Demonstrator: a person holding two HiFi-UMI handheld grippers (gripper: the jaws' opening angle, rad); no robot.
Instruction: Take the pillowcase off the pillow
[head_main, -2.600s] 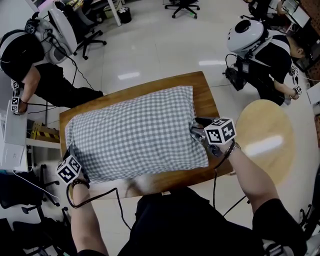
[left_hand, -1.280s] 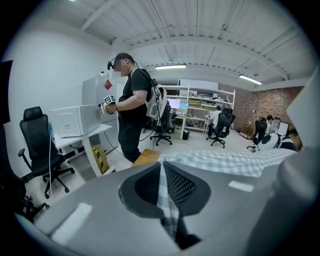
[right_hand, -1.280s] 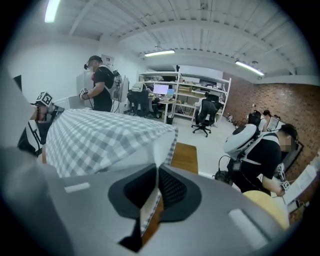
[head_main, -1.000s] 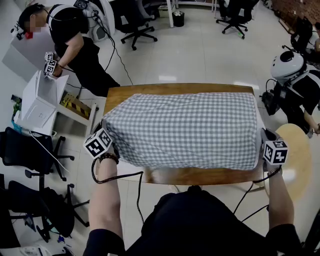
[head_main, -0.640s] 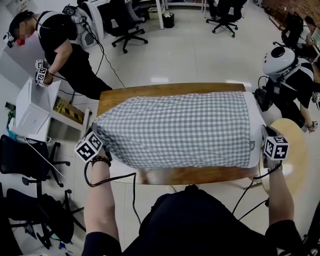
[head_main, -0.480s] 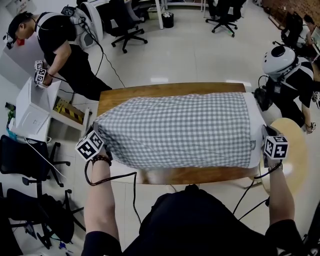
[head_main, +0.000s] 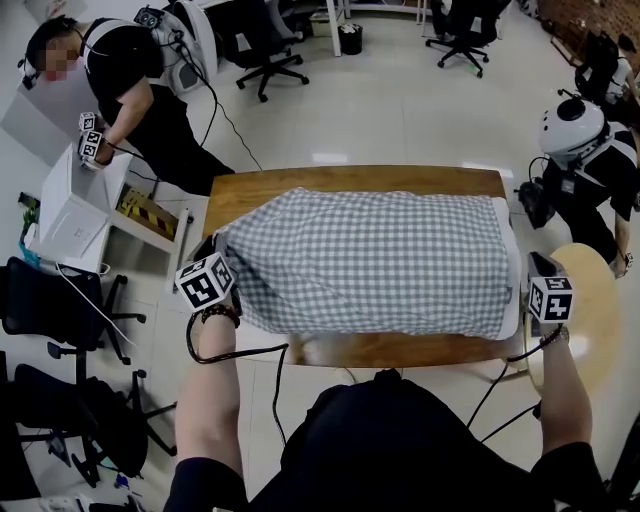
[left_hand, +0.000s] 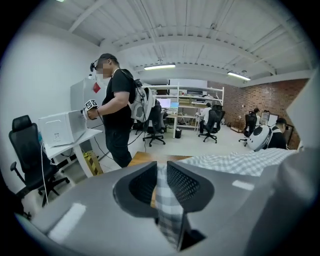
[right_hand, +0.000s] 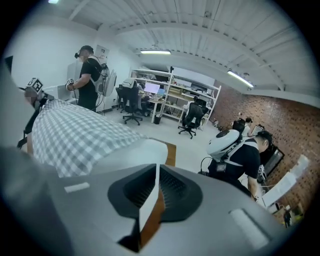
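The grey-and-white checked pillowcase (head_main: 370, 260) covers the pillow on the wooden table (head_main: 250, 190). A strip of bare white pillow (head_main: 508, 262) shows at the right end. My left gripper (head_main: 216, 258) is at the case's left corner. A fold of checked cloth (left_hand: 167, 200) runs between its jaws, which are opening, and the pads still touch it. At the right end my right gripper (head_main: 530, 265) is shut on the pillow's thin white edge (right_hand: 150, 200). The right gripper view shows the checked case (right_hand: 75, 137) stretching off to the left.
A round wooden stool (head_main: 590, 300) stands just right of the table. A person at a white desk (head_main: 70, 215) is at the far left and another with a white helmet (head_main: 575, 125) at the far right. Office chairs (head_main: 60, 300) stand around on the shiny floor.
The pillowcase's left end has slackened and drawn back right onto the table. My left gripper has come in with it. The right gripper has stayed on the pillow's edge.
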